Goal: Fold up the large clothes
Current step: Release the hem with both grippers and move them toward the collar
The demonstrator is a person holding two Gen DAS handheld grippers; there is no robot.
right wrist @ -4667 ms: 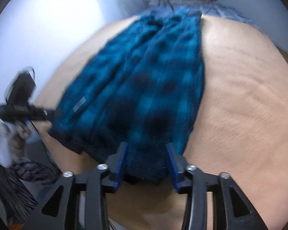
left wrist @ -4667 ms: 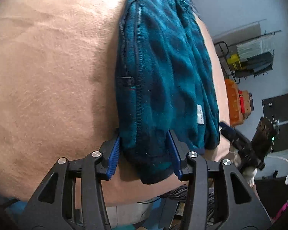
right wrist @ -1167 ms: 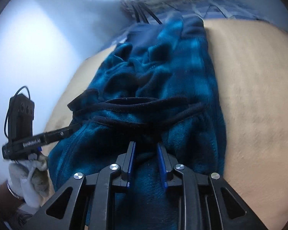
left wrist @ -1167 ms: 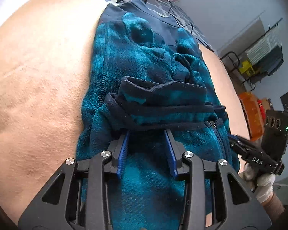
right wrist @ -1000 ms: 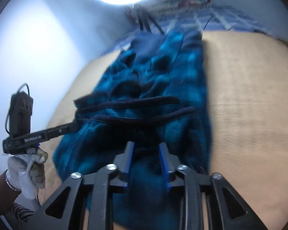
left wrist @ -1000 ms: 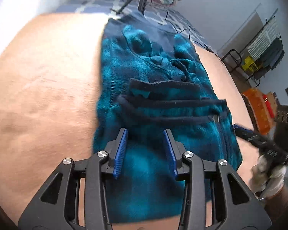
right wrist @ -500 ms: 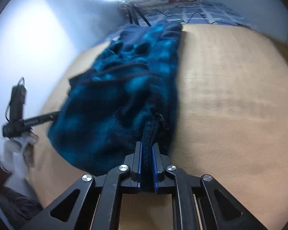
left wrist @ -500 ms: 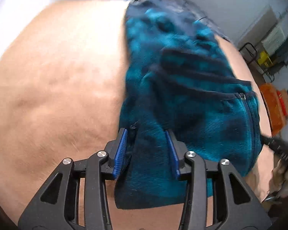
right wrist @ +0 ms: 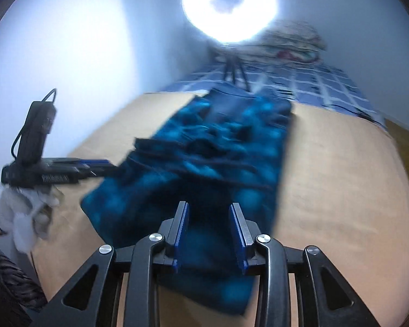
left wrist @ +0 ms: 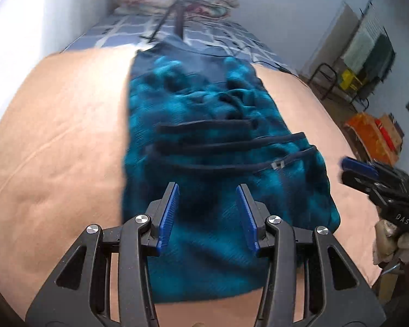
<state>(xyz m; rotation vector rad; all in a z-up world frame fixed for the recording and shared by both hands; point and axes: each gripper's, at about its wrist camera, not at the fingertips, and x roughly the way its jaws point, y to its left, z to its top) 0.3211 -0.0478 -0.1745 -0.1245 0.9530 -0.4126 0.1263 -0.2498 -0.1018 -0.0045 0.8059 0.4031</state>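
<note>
From the left wrist, the left gripper (left wrist: 207, 215) stood with its blue-padded jaws partly apart and nothing pressed between them. The folded teal-and-navy checked fleece garment (left wrist: 204, 141) lay just ahead and beneath on the tan fleece blanket (left wrist: 54, 136). To its right, the right gripper (left wrist: 351, 169) bore white letters reading "DAS". An orange crate (left wrist: 368, 133) sat farther right; its contents could not be made out.

From the right wrist, the right gripper (right wrist: 208, 229) had just been opening, its jaws apart and clear of the garment (right wrist: 204, 163) lying directly ahead. The left gripper (right wrist: 95, 163) hovered to the left at the garment's edge, its lettering too blurred to read.
</note>
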